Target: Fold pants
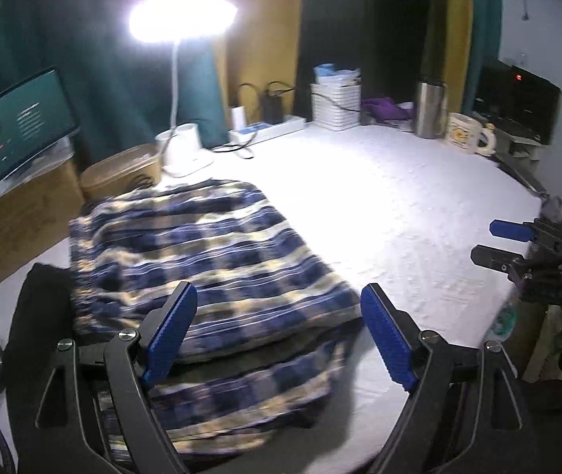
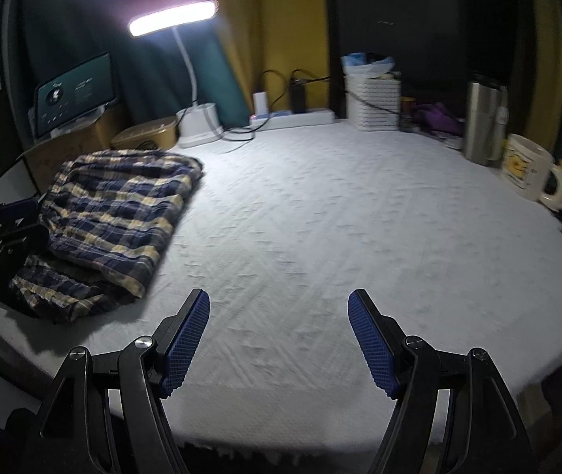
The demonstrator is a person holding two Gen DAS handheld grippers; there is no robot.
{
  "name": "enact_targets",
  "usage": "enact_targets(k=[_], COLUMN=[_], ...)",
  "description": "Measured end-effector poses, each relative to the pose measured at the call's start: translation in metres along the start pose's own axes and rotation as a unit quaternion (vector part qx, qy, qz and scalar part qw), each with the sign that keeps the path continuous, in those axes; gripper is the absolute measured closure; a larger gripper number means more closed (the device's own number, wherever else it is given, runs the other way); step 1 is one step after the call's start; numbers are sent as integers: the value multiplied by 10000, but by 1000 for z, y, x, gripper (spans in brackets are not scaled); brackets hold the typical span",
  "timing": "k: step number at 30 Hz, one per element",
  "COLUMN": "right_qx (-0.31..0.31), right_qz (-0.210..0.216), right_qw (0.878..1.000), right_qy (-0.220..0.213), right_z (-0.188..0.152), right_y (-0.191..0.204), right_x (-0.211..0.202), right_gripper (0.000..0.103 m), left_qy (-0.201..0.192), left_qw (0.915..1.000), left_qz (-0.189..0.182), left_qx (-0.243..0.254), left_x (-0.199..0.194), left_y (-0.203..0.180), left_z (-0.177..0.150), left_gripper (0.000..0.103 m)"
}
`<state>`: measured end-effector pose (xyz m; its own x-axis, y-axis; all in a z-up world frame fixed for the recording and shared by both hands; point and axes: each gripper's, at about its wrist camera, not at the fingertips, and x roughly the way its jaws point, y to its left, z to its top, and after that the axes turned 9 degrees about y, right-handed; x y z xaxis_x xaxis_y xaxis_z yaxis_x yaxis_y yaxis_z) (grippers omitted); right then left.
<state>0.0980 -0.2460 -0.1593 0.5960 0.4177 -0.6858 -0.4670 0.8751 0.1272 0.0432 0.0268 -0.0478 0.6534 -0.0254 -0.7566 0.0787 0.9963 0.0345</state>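
From the left wrist we see our left gripper (image 1: 279,300) with fingers spread wide and empty above the folded plaid pants (image 1: 202,252) on the white table (image 1: 399,197). From the right wrist, our right gripper (image 2: 279,308) is likewise spread and empty over bare cloth, with the pants far left.

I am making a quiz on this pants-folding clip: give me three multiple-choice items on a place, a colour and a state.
1. Where do the pants lie on the table?
A. by the mug
B. on the lamp's side
C. in the middle

2. What colours are the pants?
A. red and green
B. plain grey
C. blue and cream plaid

3. How is the right gripper?
A. open, empty
B. shut on the pants
C. shut on a mug

Answers: 1 B, they lie below the lamp; 2 C, checked cloth; 3 A, only bare table shows between its fingers.
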Motion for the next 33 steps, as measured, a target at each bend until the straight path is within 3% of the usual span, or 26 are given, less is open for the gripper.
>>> enact_targets(k=[9,18,22,24,27,33], right_qx=[299,500,454,409,321,180], right_qz=[-237,-537,-693,-746,-804,-911], right_qw=[9991,9955,9932,9919,9897,9843], right_qy=[-171,-600,-822,-948,-1136,-1500], right_z=[-18,-20,-19,-17,-15,-7], right_y=[-31,-44,-44,-43,-40,-31], right_x=[-29,-75,-98,-112,-130,-163], right_gripper=[29,28,28,27,23,20], left_qy=[-308,-817,-1279,-1421,-1623,-1994], left_qw=[9986,9954,9906,9887,9859,9799], left_qz=[-291,-250,-224,-193,172,-62], left_qx=[308,428,436,428,379,7], left_x=[-15,-43,-67,-77,-89,-110], left_y=[-45,-68,-71,-70,-66,-51], left_z=[8,17,18,18,21,22], left_gripper=[18,18,6,5,5,4])
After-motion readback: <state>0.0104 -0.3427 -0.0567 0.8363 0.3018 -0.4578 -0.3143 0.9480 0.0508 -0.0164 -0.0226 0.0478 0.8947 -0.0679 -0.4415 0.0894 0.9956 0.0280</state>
